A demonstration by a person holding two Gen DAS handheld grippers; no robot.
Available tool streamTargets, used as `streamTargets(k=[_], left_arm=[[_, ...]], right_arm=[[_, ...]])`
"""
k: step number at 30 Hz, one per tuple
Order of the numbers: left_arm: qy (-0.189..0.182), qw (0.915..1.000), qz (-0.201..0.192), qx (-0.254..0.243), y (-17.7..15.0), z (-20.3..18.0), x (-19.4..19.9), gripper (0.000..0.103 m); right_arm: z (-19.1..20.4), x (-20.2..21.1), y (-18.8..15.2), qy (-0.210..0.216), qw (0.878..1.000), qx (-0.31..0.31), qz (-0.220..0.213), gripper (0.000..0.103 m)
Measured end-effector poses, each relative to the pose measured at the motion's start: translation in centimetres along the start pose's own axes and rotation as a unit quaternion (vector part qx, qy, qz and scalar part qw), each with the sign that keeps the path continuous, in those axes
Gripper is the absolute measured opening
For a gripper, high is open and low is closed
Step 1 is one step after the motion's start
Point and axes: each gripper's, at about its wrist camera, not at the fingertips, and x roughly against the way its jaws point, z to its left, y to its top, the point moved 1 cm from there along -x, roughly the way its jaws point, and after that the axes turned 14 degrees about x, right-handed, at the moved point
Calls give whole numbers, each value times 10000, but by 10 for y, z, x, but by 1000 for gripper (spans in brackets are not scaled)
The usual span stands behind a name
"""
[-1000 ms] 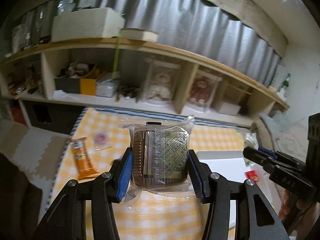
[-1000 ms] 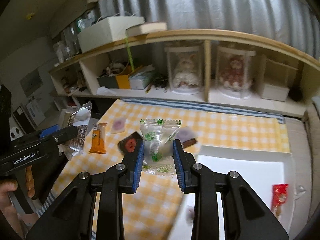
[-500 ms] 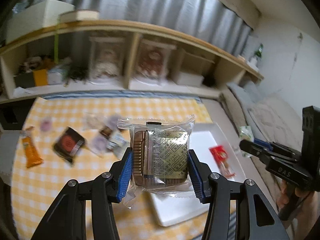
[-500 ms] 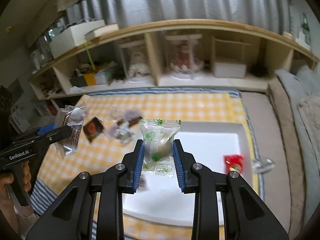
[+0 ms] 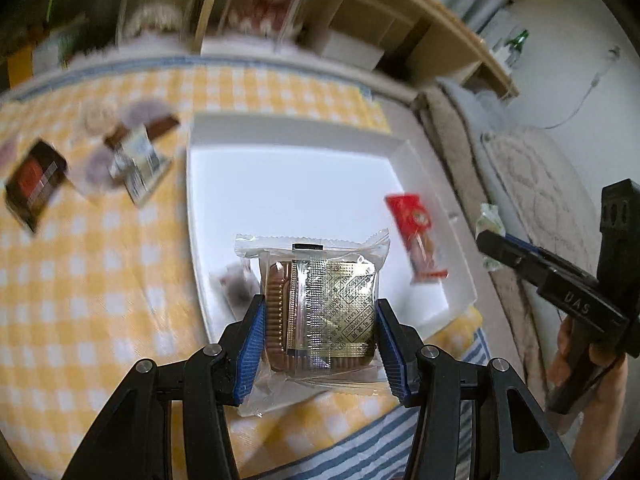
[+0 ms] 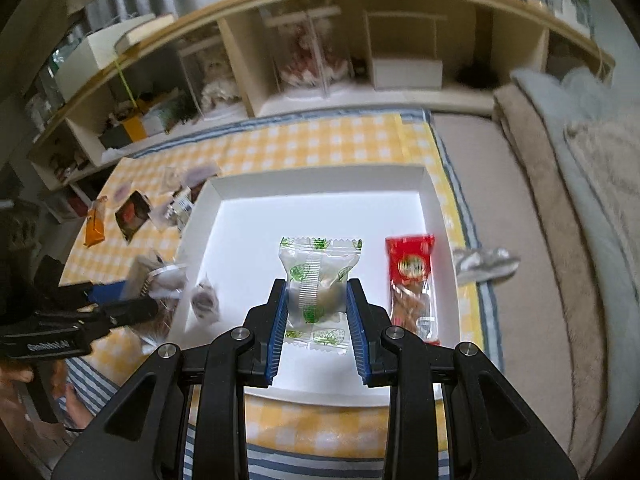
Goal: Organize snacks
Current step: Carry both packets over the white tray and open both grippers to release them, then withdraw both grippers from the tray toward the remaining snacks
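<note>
**Two Snacks Held Over the White Tray**

Carrying step, close to the drop, as a guess. Left gripper [image 5: 318, 334] squeezed shut on a clear-wrapped cookie pack [image 5: 316, 312], blue pads tight on both sides. Pack up in the air over the near edge of the white tray [image 5: 280, 184], not touching it. Right gripper [image 6: 318, 316] pinched on a green-print candy bag [image 6: 318, 284], bag standing up between the pads, over the middle of the tray floor.

Next move, as a guess: down low over a bare spot, then pads apart so each snack lands flat. Need for care: a spot apart from the red snack packet [image 6: 412, 280], so no piling up. Cookie pack big and stiff, easy to set down. Candy bag soft and crinkly, may stick to a pad or tip over.

Inside the tray now: the red snack packet along the right side, and a small dark wrapped sweet [image 6: 205, 302] near the left wall. Lots of white floor bare between them.

Outside the tray, on the yellow checked cloth [image 6: 320, 148]: an orange bar [image 6: 94, 226], a dark square packet [image 6: 132, 216], and some small blurry wrapped bits. More to sort, so task only partly done. A silver wrapper [image 6: 484, 264] off to the right, just past the tray.
</note>
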Motion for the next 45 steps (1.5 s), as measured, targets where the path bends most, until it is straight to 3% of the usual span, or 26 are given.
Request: streamTargets(k=[7, 17, 22, 24, 27, 32, 35, 38, 45], left_arm=[[-13, 9989, 434, 203, 22, 10, -42, 51], [233, 9985, 482, -87, 41, 9, -66, 52], [210, 9988, 444, -66, 44, 3, -72, 70], [220, 9989, 401, -112, 40, 1, -69, 71], [246, 9990, 341, -140, 43, 2, -66, 74], [313, 9989, 262, -229, 37, -1, -55, 89], [320, 9989, 203, -278, 19, -2, -43, 102], [323, 9988, 157, -326, 11, -5, -31, 103], [368, 9984, 43, -429, 2, -10, -12, 103]], right_arm=[[-10, -29, -16, 286, 9980, -288, 488, 30], [-20, -58, -32, 434, 9912, -417, 1182, 30], [-27, -62, -37, 394, 9886, -408, 1397, 33], [-30, -61, -38, 337, 9880, -459, 1436, 47], [-33, -57, -38, 271, 9881, -485, 1433, 52], [-32, -50, -41, 205, 9879, -501, 1451, 70], [-29, -43, -41, 188, 9885, -473, 1426, 88], [-25, -36, -41, 164, 9896, -434, 1362, 101], [-15, -23, -38, 36, 9915, -350, 1252, 103]])
